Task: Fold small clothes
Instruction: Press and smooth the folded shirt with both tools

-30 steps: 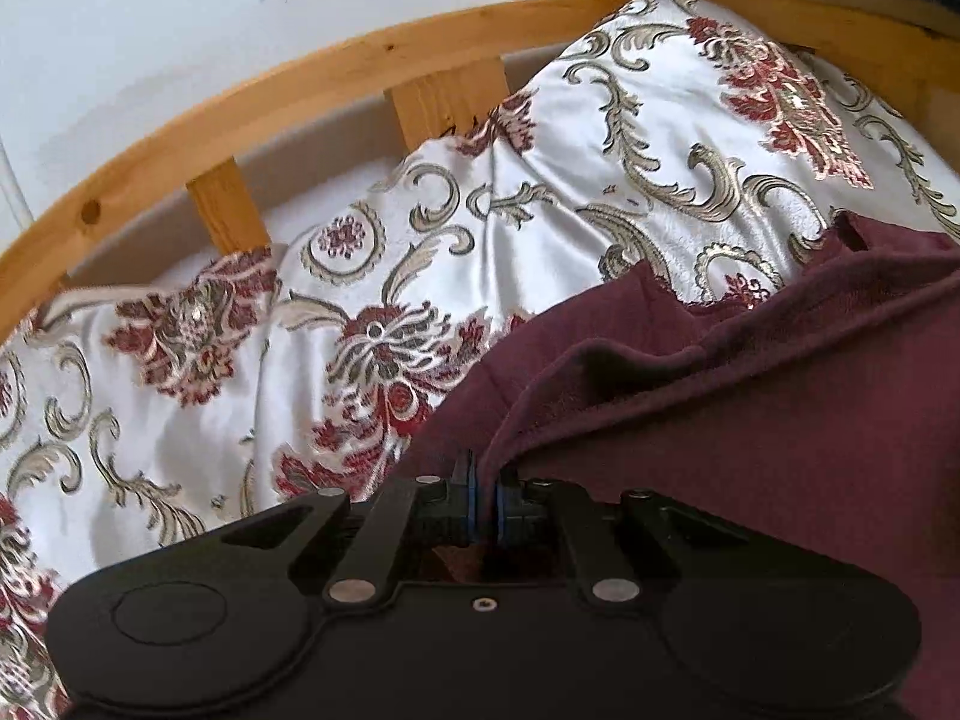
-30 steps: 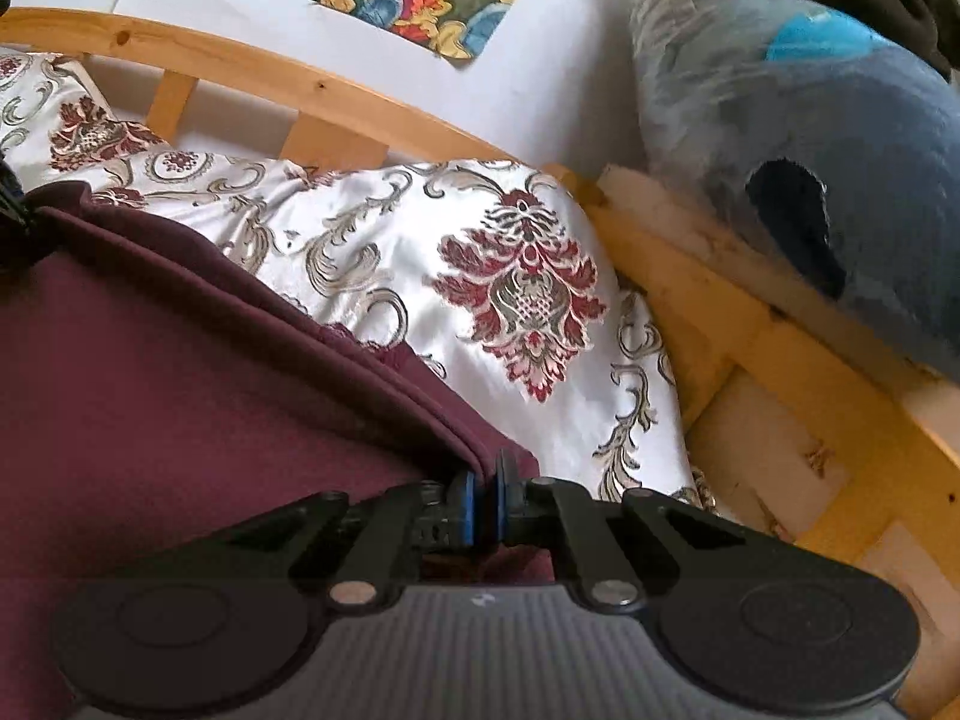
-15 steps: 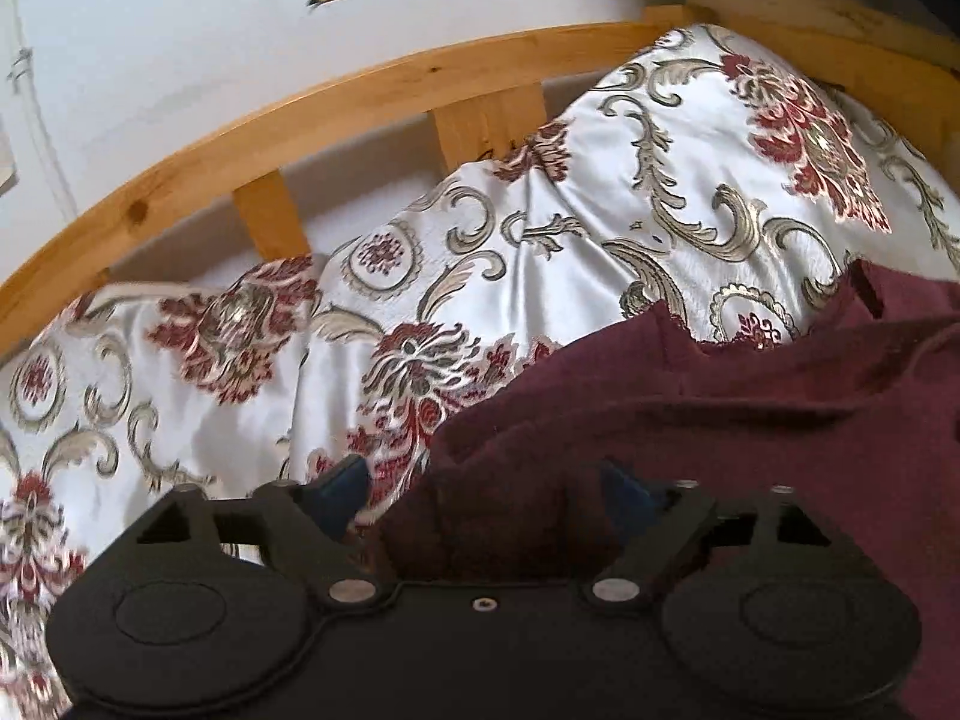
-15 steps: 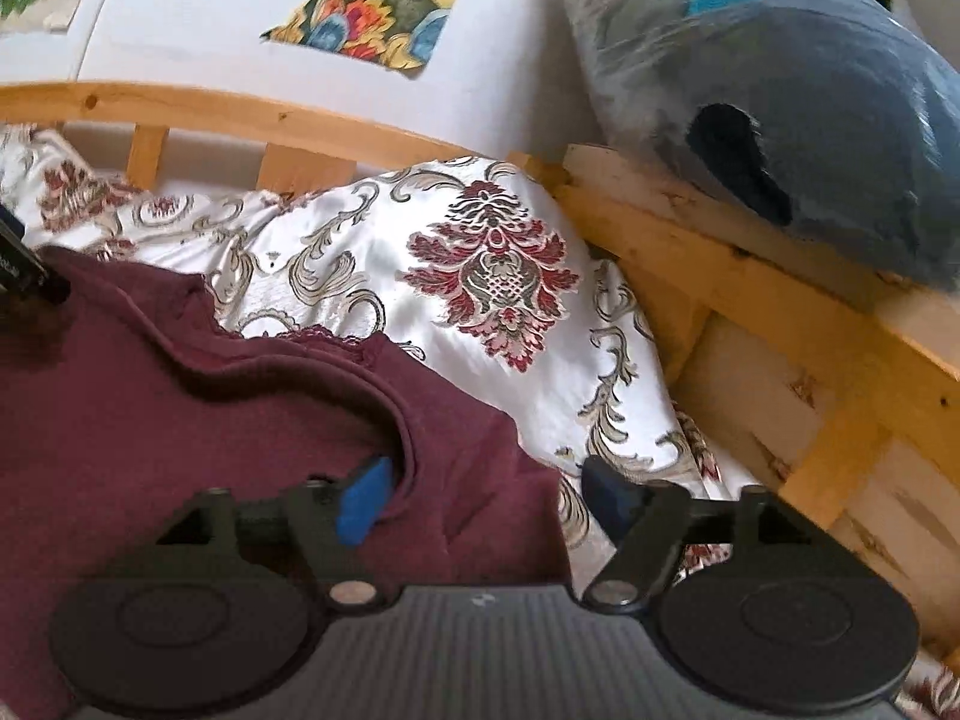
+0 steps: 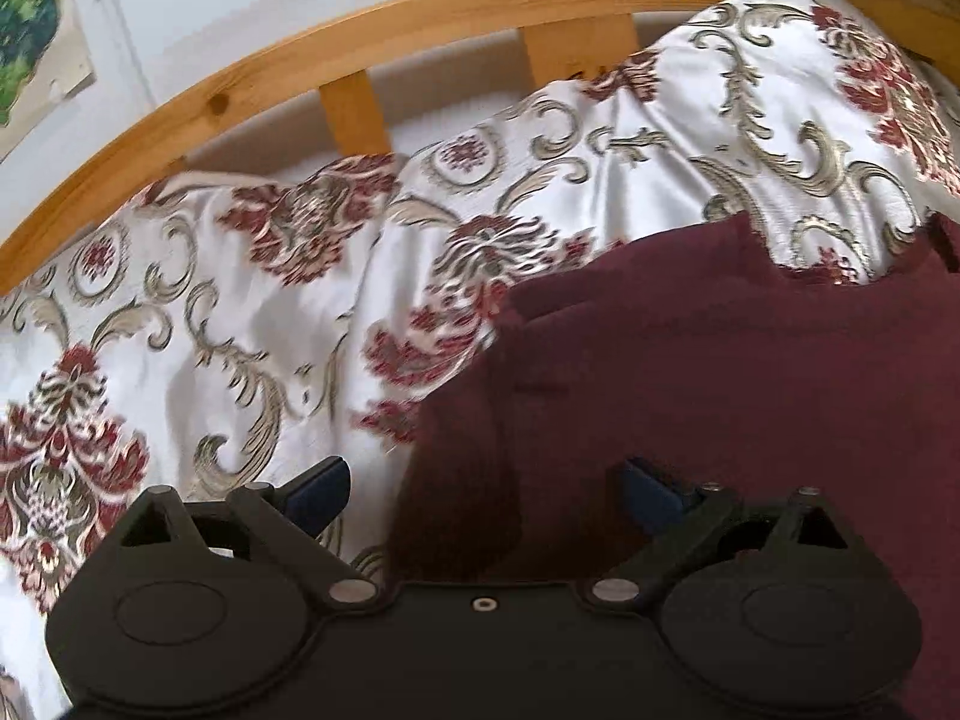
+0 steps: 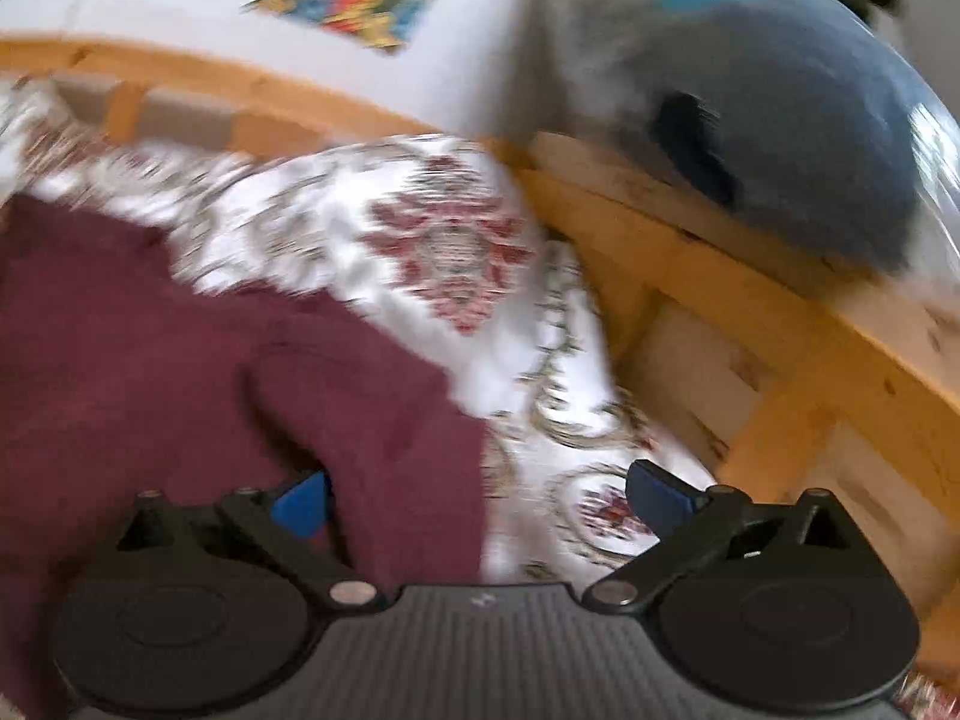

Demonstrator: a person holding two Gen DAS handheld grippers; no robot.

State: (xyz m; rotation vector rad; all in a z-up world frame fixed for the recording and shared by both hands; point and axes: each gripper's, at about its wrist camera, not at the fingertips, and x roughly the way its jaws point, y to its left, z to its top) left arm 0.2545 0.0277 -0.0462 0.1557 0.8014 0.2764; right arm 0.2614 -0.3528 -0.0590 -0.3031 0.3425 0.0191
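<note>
The maroon garment [image 5: 720, 372] lies spread on the bed, over a shiny patterned bedspread [image 5: 252, 312] and inside the wooden bed frame [image 5: 420, 18]. It looks like a soft, fairly thick knit: light, limp, with no stiffness of its own, so it will sag and drape wherever it is lifted. The satin-like bedspread under it is probably slippery, so the cloth may slide rather than stay put when an edge is dragged.

The left hand-held gripper [image 5: 480, 489] has its jaws opening, spread wide, with the garment's left edge lying between the blue pads but not pressed by them. The right hand-held gripper [image 6: 477, 495] is likewise opening wide; the garment's right corner [image 6: 414, 420] sits between its pads, loose. This view is blurred, so finer detail of the fabric cannot be told.

Good places to take hold would be the edges or corners, where a pinch gathers only the layers wanted. A raised fold near the right gripper's left pad suggests the cloth bunches easily, so a pinch should go at a flat edge, one on each side to keep the fabric even.
</note>
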